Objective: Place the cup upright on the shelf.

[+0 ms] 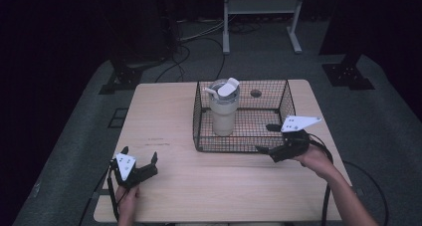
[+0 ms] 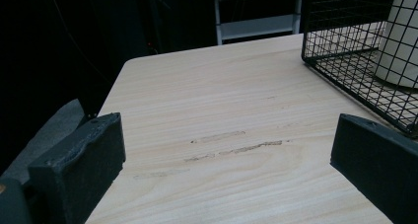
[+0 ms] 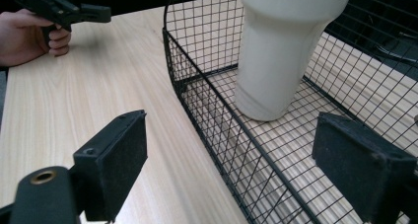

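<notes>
A black wire basket (image 1: 199, 117) stands on the wooden table (image 1: 164, 111), right of centre. Inside it a cream tumbler (image 1: 223, 112) stands upright, with a clear lid and a flipped-up white tab. My right gripper (image 1: 263, 138) is open and straddles the basket's near wall by its right corner. In the right gripper view one jaw is outside the basket (image 3: 197, 71) and the other over its floor, with the tumbler (image 3: 281, 51) ahead and untouched. My left gripper (image 1: 139, 154) is open and empty over the table's near left. Basket (image 2: 345, 46) and tumbler (image 2: 399, 51) lie off to its right.
Faint scuff marks (image 2: 231, 145) cross the wood ahead of the left gripper. A dark round hole (image 1: 256, 93) shows in the table behind the basket. Beyond the table, cables (image 1: 184, 52) lie on the grey floor near a metal stand (image 1: 261, 7).
</notes>
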